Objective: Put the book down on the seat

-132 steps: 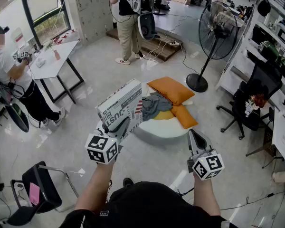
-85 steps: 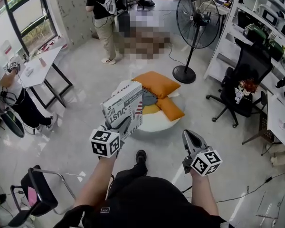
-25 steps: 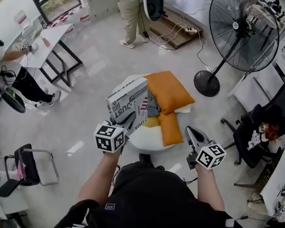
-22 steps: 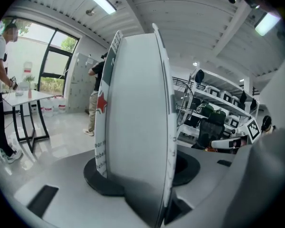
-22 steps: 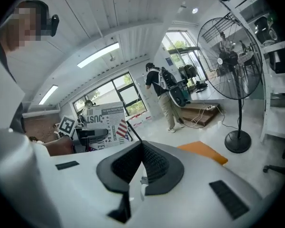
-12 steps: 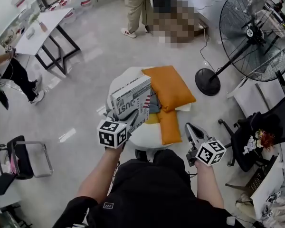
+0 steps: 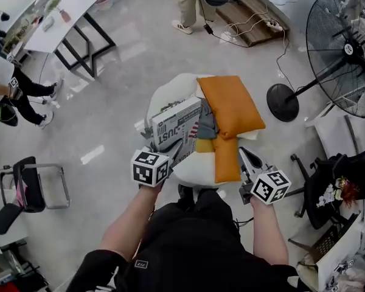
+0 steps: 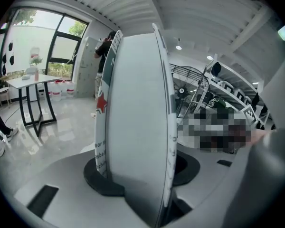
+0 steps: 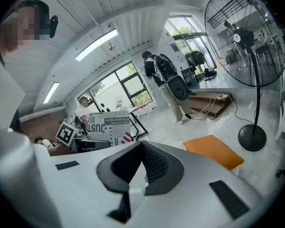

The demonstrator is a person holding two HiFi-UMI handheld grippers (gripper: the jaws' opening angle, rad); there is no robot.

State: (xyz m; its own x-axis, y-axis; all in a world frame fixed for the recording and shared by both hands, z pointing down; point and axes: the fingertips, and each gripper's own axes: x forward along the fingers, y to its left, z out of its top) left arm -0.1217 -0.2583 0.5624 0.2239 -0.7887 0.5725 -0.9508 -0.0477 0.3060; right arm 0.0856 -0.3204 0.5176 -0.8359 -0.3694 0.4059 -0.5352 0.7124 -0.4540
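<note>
**Head view.** The book (image 7: 176, 123) is seen over the near left part of the round white seat (image 7: 170, 91), clamped at its near edge by the left gripper (image 7: 172, 152). Whether it touches the seat cannot be told. Its printed cover is turned up toward the camera. The long axis is seen running from near left to far right, the far end toward a large orange cushion (image 7: 231, 105). A crumpled grey cloth (image 7: 207, 126) is noted just beside the book. The right gripper (image 7: 246, 159) is held apart from the book, by the seat's near right edge.

**Left gripper view.** Only here is the grip itself shown. The book is seen edge-on and upright, a smooth pale page block between thin covers. Both black pads are pressed on it, and the jaws are set fairly wide by its thickness.

**Right gripper view.** The ribbed black pads are seen brought together, with nothing between them. The book's flat rectangular cover, with bold lettering and red-and-white stripes, is shown from the side. A wire-caged pedestal fan (image 9: 252, 137) is recorded at right.
</note>
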